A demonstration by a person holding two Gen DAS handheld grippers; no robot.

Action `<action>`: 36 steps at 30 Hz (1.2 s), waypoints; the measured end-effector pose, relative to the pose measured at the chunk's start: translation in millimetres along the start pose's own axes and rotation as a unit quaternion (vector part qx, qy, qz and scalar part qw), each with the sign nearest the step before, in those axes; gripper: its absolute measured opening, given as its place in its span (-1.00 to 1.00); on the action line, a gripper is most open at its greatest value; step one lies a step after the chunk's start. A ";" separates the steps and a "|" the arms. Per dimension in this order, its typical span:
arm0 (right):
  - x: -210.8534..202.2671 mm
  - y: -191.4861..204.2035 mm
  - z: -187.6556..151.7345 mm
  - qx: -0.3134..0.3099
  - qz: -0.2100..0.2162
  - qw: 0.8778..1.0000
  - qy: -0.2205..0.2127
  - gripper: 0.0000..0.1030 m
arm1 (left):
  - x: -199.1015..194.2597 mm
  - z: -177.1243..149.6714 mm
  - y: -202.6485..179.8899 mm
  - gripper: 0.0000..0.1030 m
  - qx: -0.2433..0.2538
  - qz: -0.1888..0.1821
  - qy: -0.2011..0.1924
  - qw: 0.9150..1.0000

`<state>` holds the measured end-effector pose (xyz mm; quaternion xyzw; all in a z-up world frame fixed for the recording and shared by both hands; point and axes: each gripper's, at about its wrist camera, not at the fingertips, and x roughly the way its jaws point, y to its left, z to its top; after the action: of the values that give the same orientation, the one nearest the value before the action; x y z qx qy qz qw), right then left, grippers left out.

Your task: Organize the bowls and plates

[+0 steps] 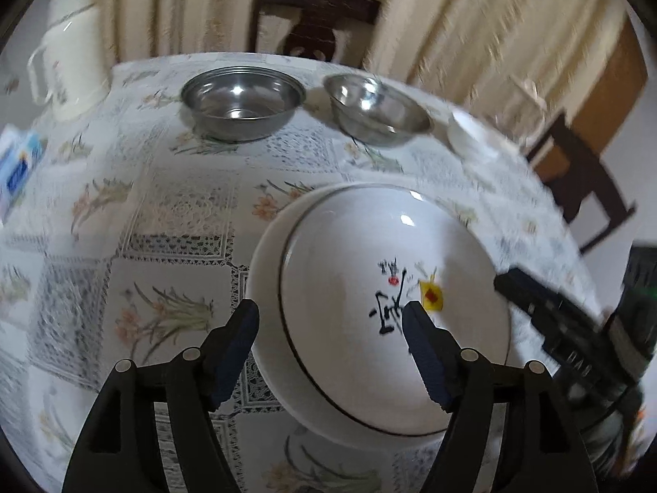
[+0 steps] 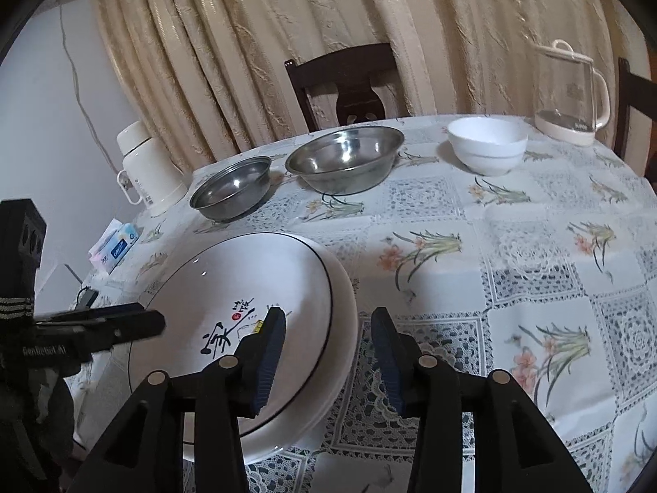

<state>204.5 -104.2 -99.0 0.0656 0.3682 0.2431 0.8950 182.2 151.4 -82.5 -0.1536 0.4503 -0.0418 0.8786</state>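
Fingers of both grippers stand apart and grip nothing: those of your left gripper (image 1: 330, 328) straddle the near-left rim of the stacked plates (image 1: 382, 287), one pad (image 1: 242, 341) outside over the tablecloth (image 1: 164, 213), the other (image 1: 423, 341) above the painted face; those of your right gripper (image 2: 328, 337) straddle the opposite rim in the same way, with a narrower gap. No pad can be seen pressing on the china.

The stack (a black-rimmed plate with brush lettering lying on a plain white one, slightly off-centre) sits at the near edge of the table. Well behind it stand the small steel bowl (image 2: 230, 193), the large steel bowl (image 2: 345, 160) just beside it, and the white bowl (image 2: 486, 146) farther right, apart from both.

The plates appear already stacked, so the step in hand is likely letting go of them and turning to the bowls. To do it well:

- Lift both grippers straight off the rim before swinging away; a sideways exit could drag the top plate farther off-centre.
- Check that the top plate sits flat (its overhang on one side is visible in both views).
- Approach a steel bowl by its rim, one pad inside and one outside; the thin, polished wall will probably slip under a shallow bite.
- Keep clear of the glass kettle (image 2: 570, 94) and the white flask (image 2: 143, 172).
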 end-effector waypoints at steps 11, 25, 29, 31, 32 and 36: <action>1.7 -9.1 -1.8 0.029 0.011 0.999 0.005 -0.08 | -4.1 1.0 24.9 0.42 -0.067 -0.001 -0.025 0.997; 2.8 -11.0 4.6 0.047 0.026 0.999 0.009 0.07 | 0.1 7.4 43.6 0.42 -0.100 -0.003 -0.034 0.994; 3.9 -8.6 8.6 0.042 0.028 0.999 0.011 0.07 | 0.8 12.9 47.6 0.42 -0.104 -0.002 -0.037 0.994; 4.2 -8.1 12.0 0.041 0.031 0.999 0.013 0.08 | 0.6 16.5 50.5 0.42 -0.106 -0.001 -0.039 0.994; 4.3 -8.2 14.1 0.041 0.033 0.998 0.014 0.12 | 0.5 18.8 51.8 0.42 -0.108 -0.001 -0.040 0.993; 4.3 -8.7 24.8 0.042 0.043 0.998 0.018 0.22 | 1.3 29.6 59.1 0.42 -0.116 0.000 -0.044 0.992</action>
<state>227.6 -108.2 -86.5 0.1146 0.3905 0.2672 0.8735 203.0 214.1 -85.5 -0.2565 0.4130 0.0176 0.8737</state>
